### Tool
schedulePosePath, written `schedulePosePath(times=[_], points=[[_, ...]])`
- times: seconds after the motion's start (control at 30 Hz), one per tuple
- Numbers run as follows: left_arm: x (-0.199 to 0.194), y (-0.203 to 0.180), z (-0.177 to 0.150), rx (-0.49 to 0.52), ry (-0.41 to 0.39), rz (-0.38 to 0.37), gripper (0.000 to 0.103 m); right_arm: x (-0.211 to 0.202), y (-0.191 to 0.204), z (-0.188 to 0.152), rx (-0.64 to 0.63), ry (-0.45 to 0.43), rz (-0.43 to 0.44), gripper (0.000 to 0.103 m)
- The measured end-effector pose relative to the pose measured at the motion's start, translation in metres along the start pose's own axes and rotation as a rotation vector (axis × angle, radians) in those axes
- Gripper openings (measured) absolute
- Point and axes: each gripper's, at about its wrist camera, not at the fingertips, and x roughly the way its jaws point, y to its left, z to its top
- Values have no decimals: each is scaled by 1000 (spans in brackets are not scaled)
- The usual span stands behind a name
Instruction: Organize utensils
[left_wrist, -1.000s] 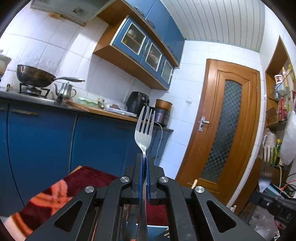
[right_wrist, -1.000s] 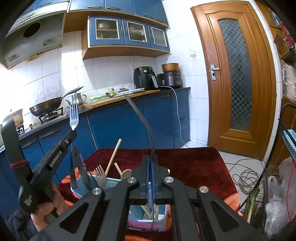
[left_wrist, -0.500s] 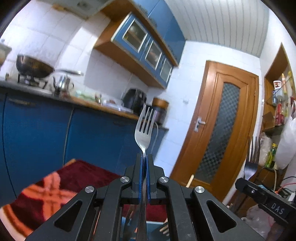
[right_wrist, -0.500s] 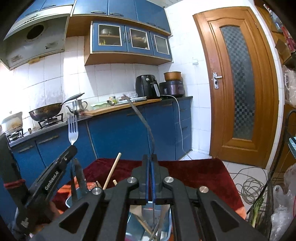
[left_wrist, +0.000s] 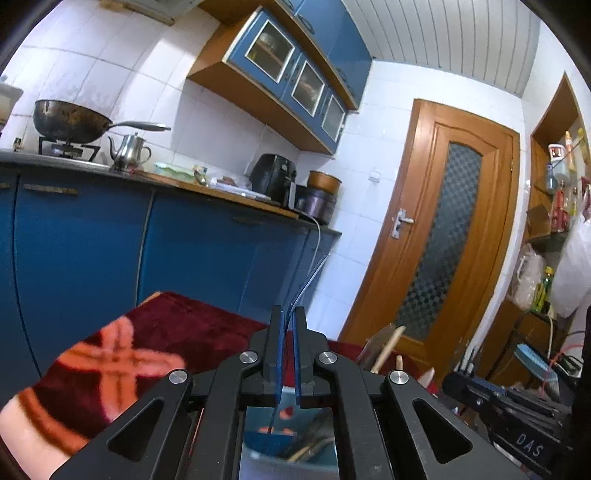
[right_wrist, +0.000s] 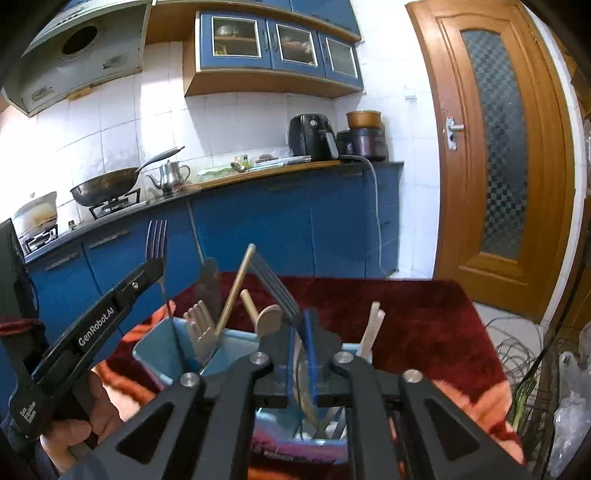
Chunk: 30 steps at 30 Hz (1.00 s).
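Observation:
My left gripper (left_wrist: 289, 321) is shut on a metal fork (right_wrist: 157, 240). In the right wrist view its tines stand upright above the finger ends. In the left wrist view only a thin curved edge (left_wrist: 308, 280) rises from between the pads. My right gripper (right_wrist: 300, 325) hangs just above a light blue utensil holder (right_wrist: 155, 350), and its jaws are opening. A black slotted spatula (right_wrist: 275, 286) leans up and to the left through the gap, loose, its handle running down into the holder. The holder also contains a wooden fork (right_wrist: 199, 328), a wooden spoon (right_wrist: 269, 317) and chopsticks (right_wrist: 373, 328).
The holder stands on a table under a dark red patterned blanket (right_wrist: 424, 314). Blue kitchen cabinets (right_wrist: 277, 229) with a wok, a kettle and appliances on top run behind it. A wooden door (right_wrist: 495, 147) is at the right, with cables and bags on the floor beside it.
The right gripper sank toward the holder and its jaws parted. The spatula tipped from upright to leaning left. In the left wrist view the fork went from face-on to a thin edge.

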Motion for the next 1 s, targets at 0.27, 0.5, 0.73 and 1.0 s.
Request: schedulePosePath(times=[0.27, 0.5, 0.73, 1.0], points=[[-16, -3, 2, 58, 121, 1, 10, -34, 3, 1, 24, -50, -16, 27], [-50, -6, 13, 108, 150, 6, 13, -71, 11, 3, 55, -89, -7, 30], [-94, -15, 28, 150, 151, -10, 13, -110, 27, -1, 50, -120, 4, 32], [-141, -18, 24, 185, 164, -15, 25, -153, 46, -18, 41, -148, 1, 34]])
